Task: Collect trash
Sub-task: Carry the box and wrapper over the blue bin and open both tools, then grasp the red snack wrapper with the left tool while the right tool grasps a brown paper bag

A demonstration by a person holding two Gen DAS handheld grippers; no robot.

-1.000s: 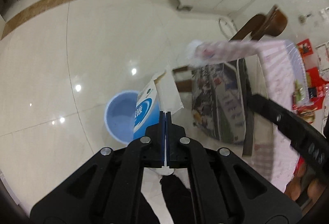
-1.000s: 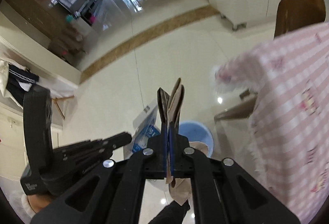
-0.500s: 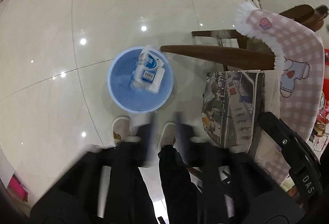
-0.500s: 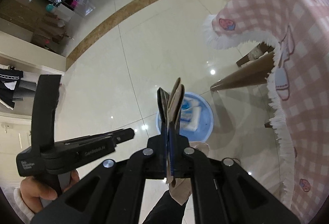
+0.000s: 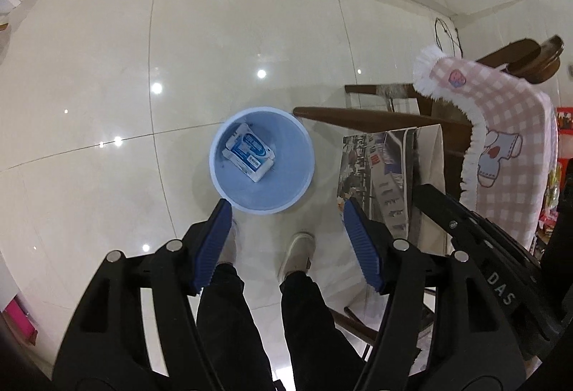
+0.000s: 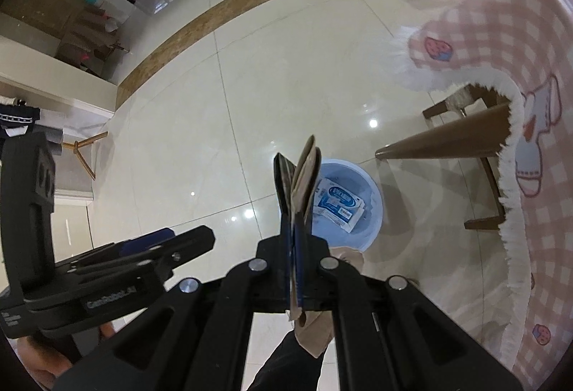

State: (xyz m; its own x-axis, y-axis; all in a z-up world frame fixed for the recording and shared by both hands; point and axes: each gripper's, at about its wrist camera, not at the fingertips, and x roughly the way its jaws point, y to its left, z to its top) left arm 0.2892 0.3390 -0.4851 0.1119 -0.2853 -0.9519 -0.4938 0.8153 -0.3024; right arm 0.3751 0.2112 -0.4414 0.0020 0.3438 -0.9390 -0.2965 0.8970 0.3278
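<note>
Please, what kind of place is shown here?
Probably a home dining area: a glossy tiled floor, a table under a pink checked tablecloth with wooden chairs, and a small blue bin on the floor.

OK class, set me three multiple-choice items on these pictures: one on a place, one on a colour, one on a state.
1. Where is the blue-and-white packet?
A in the bin
B on the table
C in the left claw

2. What colour is the bin?
A red
B light blue
C black

3. How is the right claw?
A wide open, empty
B shut on brown paper
C out of view

Key: 1 A, the packet lies on the bin's floor; 2 B, its rim and wall are light blue; 3 B, the brown paper sticks up between the closed fingers.
</note>
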